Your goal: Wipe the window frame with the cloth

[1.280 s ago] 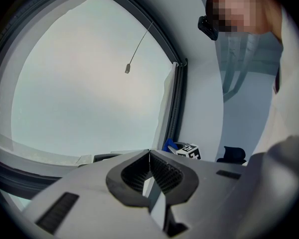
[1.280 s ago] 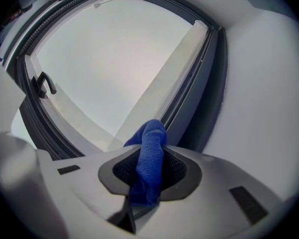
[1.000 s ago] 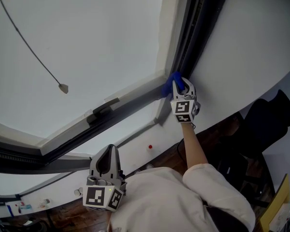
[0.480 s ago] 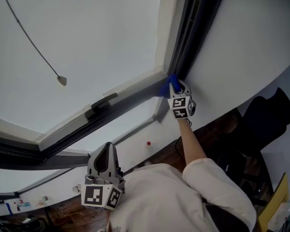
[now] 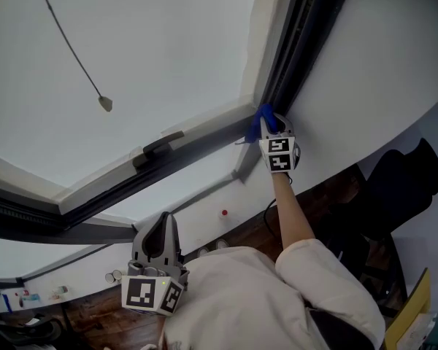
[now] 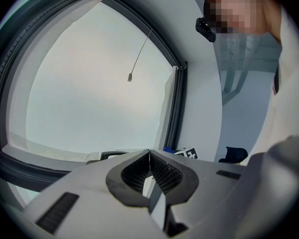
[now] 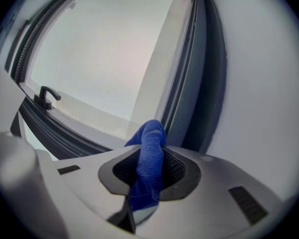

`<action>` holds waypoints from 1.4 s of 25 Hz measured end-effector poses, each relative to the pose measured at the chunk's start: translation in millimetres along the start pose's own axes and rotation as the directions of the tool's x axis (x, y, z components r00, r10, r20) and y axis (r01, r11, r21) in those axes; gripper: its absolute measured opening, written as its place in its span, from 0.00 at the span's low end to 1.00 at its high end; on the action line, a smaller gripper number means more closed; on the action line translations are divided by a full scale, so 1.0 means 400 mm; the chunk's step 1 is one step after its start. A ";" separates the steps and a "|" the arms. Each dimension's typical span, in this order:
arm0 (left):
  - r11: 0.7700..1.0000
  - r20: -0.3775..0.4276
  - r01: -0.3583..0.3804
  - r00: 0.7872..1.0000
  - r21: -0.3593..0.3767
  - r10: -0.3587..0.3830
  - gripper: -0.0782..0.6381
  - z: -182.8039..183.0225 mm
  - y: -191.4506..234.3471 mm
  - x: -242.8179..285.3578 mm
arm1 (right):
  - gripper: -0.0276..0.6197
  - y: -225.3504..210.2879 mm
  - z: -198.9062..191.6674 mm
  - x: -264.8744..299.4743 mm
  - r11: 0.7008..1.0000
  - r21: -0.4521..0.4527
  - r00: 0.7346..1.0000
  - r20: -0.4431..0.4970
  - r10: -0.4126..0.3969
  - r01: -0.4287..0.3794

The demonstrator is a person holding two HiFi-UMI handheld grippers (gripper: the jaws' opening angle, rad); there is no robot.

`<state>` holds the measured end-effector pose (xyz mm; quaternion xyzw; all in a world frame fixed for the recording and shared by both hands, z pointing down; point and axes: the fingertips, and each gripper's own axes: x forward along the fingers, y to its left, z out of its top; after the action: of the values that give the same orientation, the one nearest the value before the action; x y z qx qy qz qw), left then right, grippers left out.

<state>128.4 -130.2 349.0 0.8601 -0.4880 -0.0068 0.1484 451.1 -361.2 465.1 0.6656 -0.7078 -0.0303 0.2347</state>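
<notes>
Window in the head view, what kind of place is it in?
Probably an indoor office or workroom: a large window frame with a handle, a white wall, a wooden floor and a dark chair below.

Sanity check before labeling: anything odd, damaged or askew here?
Nothing stands out. The right tongs grip the cloth at the frame corner; the left tongs are shut and empty. The frame looks intact.

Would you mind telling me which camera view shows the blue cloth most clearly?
The right gripper view: the cloth fills the centre, pinched in the right gripper. The head view shows a small blue patch at the window frame corner; the left gripper view, only a distant speck.
</notes>
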 end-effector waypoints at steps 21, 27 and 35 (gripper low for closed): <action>0.995 -0.028 -0.101 0.995 -0.023 0.101 0.12 -0.021 0.059 -0.056 | 0.17 0.126 0.042 0.146 0.991 0.021 0.992 0.013 0.128 -0.129; 0.996 -0.023 -0.083 0.996 -0.025 0.082 0.12 -0.021 0.060 -0.056 | 0.16 0.155 0.040 0.139 0.990 -0.037 0.991 -0.012 0.134 -0.135; 0.996 -0.018 -0.081 0.997 -0.033 0.080 0.12 -0.022 0.074 -0.064 | 0.16 0.204 0.048 0.126 0.984 -0.086 0.987 -0.017 0.158 -0.159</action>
<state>91.4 -120.5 362.0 0.8371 -0.5209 -0.0017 0.1672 367.8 -405.5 491.9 0.5964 -0.7554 -0.0391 0.2687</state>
